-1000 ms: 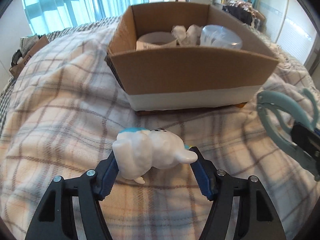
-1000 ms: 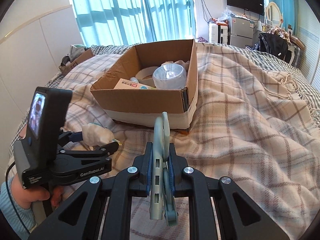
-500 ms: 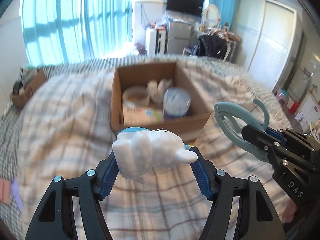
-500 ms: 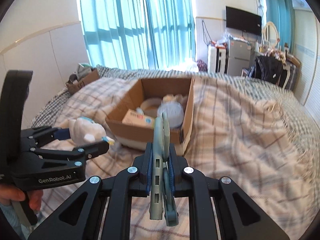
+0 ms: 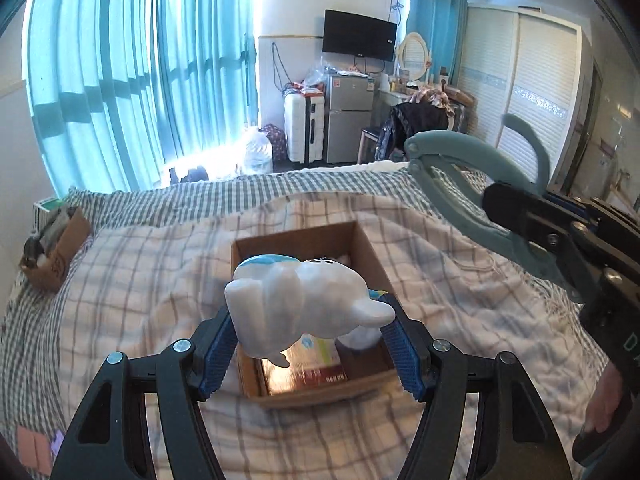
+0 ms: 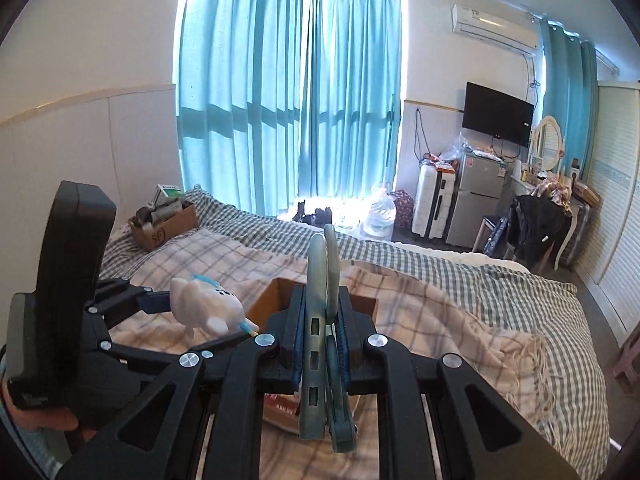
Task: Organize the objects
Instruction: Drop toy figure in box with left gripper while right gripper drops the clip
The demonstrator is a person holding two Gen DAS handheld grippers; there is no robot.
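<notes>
left gripper (image 5: 308, 340) – clamps glossy white figurine (image 5: 296, 304) | right gripper (image 6: 320, 340) – pinches teal plastic clip (image 6: 322, 320)

My left wrist camera looks down along its fingers from above the cardboard box (image 5: 360, 256), lower centre of frame. My right wrist camera sits just beside it, facing the curtains (image 6: 288, 100). Both share box, plaid blanket (image 5: 140, 280), far wall.

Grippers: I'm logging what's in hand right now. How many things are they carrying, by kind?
White toy figure, in the left gripper: 1
Teal plastic clip, in the right gripper: 1
Total: 2
</notes>
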